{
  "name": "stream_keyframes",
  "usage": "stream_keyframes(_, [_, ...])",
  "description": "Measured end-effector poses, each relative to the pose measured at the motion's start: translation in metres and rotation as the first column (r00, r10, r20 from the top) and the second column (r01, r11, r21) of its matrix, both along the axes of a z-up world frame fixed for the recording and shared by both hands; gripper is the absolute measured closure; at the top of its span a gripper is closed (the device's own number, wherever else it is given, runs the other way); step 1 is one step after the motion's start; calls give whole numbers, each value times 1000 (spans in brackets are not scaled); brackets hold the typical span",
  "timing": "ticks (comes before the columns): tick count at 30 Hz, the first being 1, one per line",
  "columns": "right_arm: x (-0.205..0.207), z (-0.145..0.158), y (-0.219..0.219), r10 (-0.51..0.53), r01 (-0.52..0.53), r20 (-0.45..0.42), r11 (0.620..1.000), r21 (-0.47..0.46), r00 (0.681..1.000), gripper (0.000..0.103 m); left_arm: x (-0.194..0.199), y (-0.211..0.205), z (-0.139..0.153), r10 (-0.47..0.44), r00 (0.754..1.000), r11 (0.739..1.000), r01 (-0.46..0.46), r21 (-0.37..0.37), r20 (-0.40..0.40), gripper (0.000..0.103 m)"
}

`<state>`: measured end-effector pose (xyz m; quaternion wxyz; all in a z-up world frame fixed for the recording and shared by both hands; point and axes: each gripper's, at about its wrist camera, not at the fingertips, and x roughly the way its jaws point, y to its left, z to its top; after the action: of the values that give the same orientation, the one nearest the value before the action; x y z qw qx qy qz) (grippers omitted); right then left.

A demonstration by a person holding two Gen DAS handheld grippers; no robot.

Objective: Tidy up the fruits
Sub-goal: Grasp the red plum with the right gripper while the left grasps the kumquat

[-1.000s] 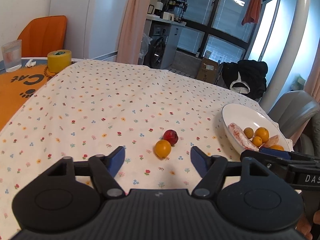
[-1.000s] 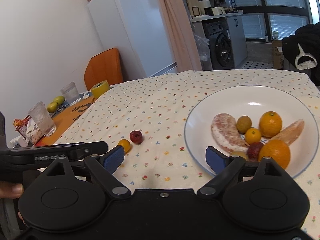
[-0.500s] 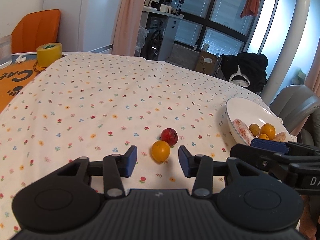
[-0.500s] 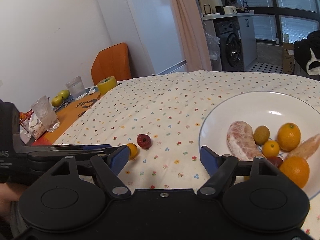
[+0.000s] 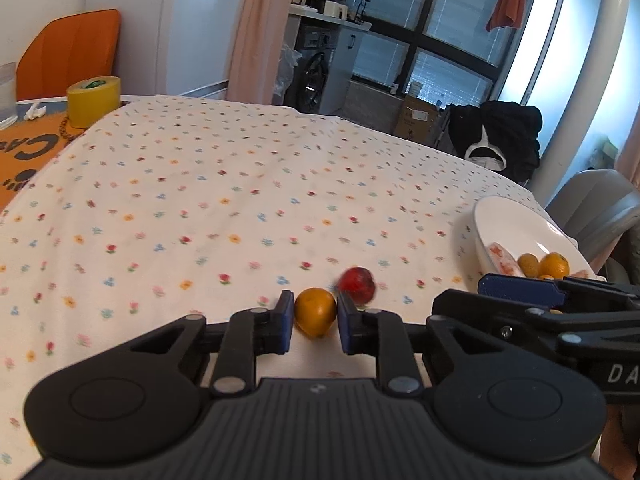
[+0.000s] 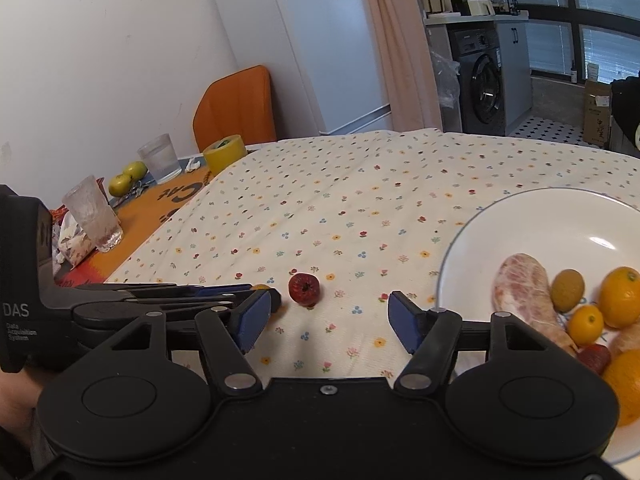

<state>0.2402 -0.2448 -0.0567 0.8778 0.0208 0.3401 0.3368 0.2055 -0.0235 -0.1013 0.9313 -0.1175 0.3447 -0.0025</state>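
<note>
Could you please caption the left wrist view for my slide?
Left gripper shut on an orange beside a red fruit.

The left gripper has moved forward and its jaws, wide apart a second ago, have narrowed until both pads press the small orange fruit. In the right wrist view, the white plate has slid further right.

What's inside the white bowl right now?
The white bowl holds a peeled pomelo piece, a kiwi, several oranges and a red fruit. The right tool hides the bowl's near edge.
</note>
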Motion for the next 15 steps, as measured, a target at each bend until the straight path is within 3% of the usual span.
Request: stream_keyframes(15, [13,-10,41,57,-58,-27,997,-49,998,45,-19,38,11,76,997,997,-76,12,1,82])
